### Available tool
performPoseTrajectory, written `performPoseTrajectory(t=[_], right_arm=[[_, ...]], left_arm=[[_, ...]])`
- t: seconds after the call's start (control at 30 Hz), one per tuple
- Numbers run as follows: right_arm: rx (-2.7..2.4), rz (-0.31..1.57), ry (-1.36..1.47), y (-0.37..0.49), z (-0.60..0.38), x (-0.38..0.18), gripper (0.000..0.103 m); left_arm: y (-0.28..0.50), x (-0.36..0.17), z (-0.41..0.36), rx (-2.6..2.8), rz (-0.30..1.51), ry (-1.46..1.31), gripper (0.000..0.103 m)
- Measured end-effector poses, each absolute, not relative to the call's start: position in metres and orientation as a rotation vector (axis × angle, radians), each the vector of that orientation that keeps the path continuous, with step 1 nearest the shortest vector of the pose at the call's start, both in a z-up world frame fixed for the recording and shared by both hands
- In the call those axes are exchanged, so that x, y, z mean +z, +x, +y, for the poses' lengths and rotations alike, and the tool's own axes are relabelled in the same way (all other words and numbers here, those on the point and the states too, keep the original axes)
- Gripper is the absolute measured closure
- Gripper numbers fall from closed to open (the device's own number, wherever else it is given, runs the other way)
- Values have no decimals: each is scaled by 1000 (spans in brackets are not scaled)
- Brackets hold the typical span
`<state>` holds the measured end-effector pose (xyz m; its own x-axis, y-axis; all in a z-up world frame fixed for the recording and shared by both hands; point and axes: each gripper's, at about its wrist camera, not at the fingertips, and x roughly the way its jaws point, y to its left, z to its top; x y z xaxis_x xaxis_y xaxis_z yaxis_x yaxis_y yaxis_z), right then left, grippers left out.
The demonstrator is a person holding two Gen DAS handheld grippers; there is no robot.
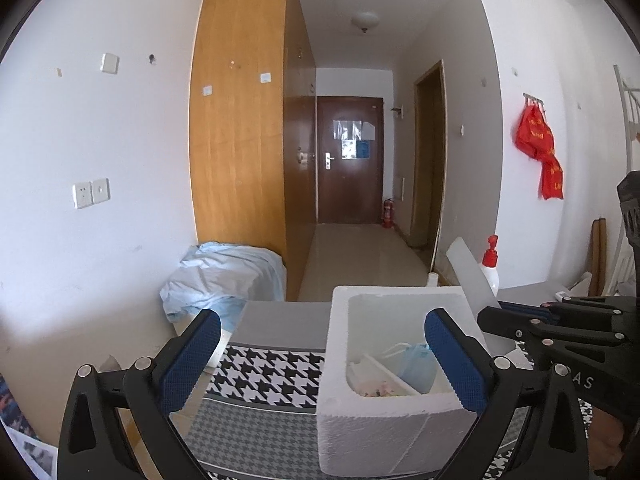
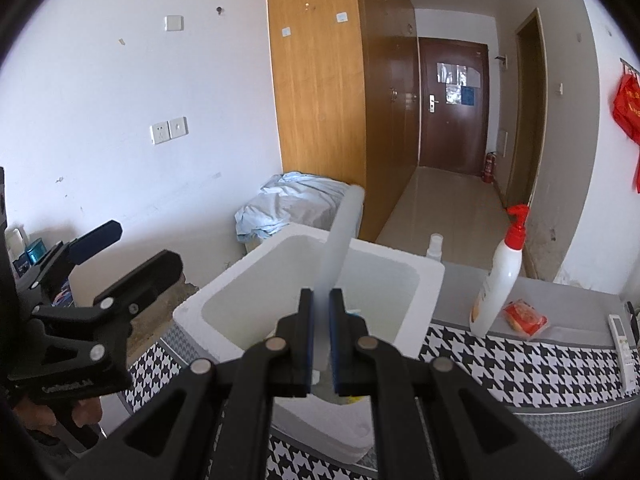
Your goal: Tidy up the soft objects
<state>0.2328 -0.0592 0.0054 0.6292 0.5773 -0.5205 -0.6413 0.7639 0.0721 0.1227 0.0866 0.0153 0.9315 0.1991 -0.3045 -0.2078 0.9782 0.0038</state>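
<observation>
Right wrist view first: your right hand-held gripper (image 2: 320, 336) is clamped tight on a thin translucent white plastic panel (image 2: 340, 240), which stands edge-on and rises above the white foam box (image 2: 224, 300). That panel looks stiff, light and slick, so I judge that a pinch near its lower edge, as you have it, will keep it from swinging. In the left wrist view, your left hand-held gripper (image 1: 324, 356) stands fully spread with nothing between its blue pads (image 1: 192, 360), one either side of the box's near left corner.

Treat the box as light and crumbly; I would take it by a wall, not a corner. Inside it you can see a pale blue soft plastic bag (image 1: 416, 364) beside a white divider (image 1: 384, 372), with something pinkish at the bottom that is too small to name. The box sits on the houndstooth cloth (image 2: 520, 364) over the table. Beyond, near the table's far edge, a white pump bottle with a red top (image 2: 500, 276) stands just beside a red packet (image 2: 526, 316). Farther off, crumpled light blue bedding (image 1: 228, 276) lies against the wooden wardrobe (image 1: 240, 120).
</observation>
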Motion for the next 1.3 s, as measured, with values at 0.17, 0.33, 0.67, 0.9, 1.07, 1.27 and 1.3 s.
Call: performPoseTrajectory(t=[0.17,0.33,0.67,0.9,1.07,1.27,1.3], right_arm=[[705,569,-129,237,-53,3,94],[704,584,-135,241,-48,-2,94],[682,580,-176,244,-40,-7,41],[673,565,-159,238,-50,-3,40],[665,558,-140,233,-59,1,40],[652,537,-126,220,-76,8,38],[646,530,-120,216,-80,10,32]], left_arm=[[119,14,91,221,305,-37,1],[116,14,95,227,301,-47,1],[115,9,97,216,311,-47,1],[112,10,100,234,311,-69,1],[108,14,94,230,306,-65,1],[103,17,83,210,315,-54,1],[101,17,81,208,315,-54,1]])
